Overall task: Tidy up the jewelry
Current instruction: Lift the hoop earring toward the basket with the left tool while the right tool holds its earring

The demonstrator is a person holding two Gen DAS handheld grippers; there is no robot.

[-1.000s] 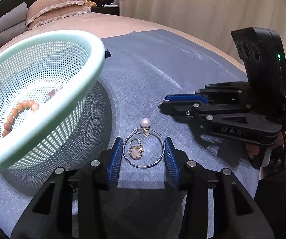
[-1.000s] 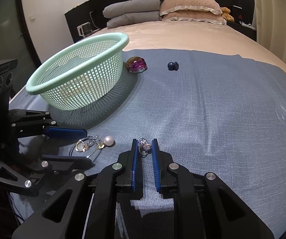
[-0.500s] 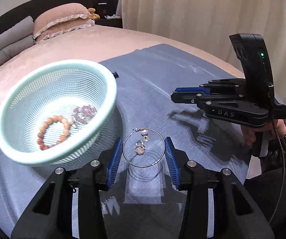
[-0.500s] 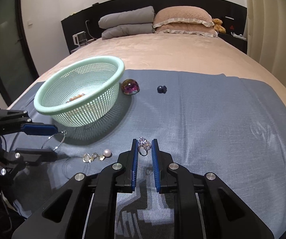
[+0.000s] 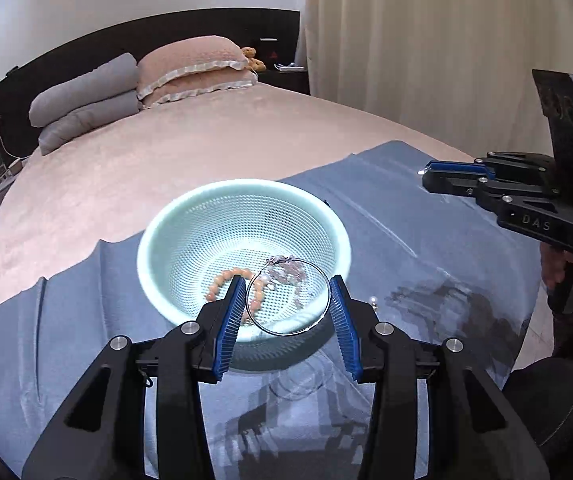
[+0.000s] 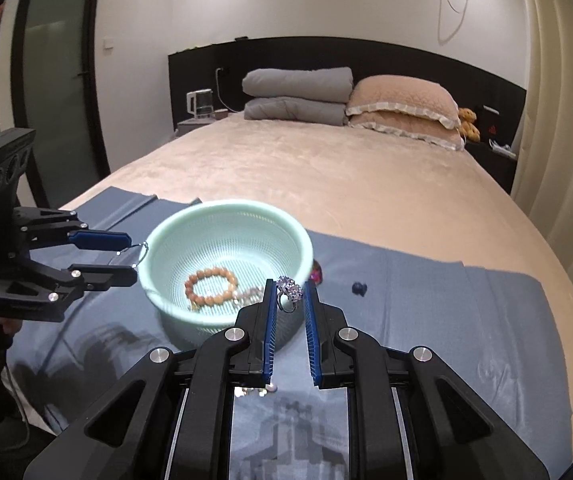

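The left claw [image 5: 288,308] pinches a thin silver hoop earring [image 5: 288,296] across its width, one blue pad on each side of the wire, so the ring hangs in the gap off the cloth. Just below and to the right of its right finger, a small pearl piece [image 5: 373,301] lies on the blue-grey cloth [image 5: 426,264] that covers the foot of the bed [image 5: 226,140]. Directly beyond the hoop sits the mint-green mesh basket [image 5: 190,216], its open mouth facing up; inside it, seen past the left pad, is an orange bead bracelet [image 5: 222,284], and beside that a pale pink beaded piece [image 5: 290,270].

The right claw [image 6: 290,300] is nearly pressed together, its pads gripping a sparkly stone-set ring [image 6: 289,292] at the fingertips, held above the cloth. Under this claw, close to the camera, a few small gold and pearl pieces [image 6: 256,391] lie on the cloth. Just ahead and left of its tips the basket [image 6: 214,216] holds the bead bracelet [image 6: 210,286]. To the right of the tips a dark blue stud [image 6: 359,288] rests on the cloth, and a purple glassy trinket [image 6: 317,274] peeks out from behind the basket rim. Farther left, the other claw [image 6: 126,256] shows with the hoop's wire at its tips.

At the far end of the bed lie folded grey quilts [image 6: 298,96] and stacked pink pillows [image 6: 404,114] against a dark headboard [image 6: 406,64].
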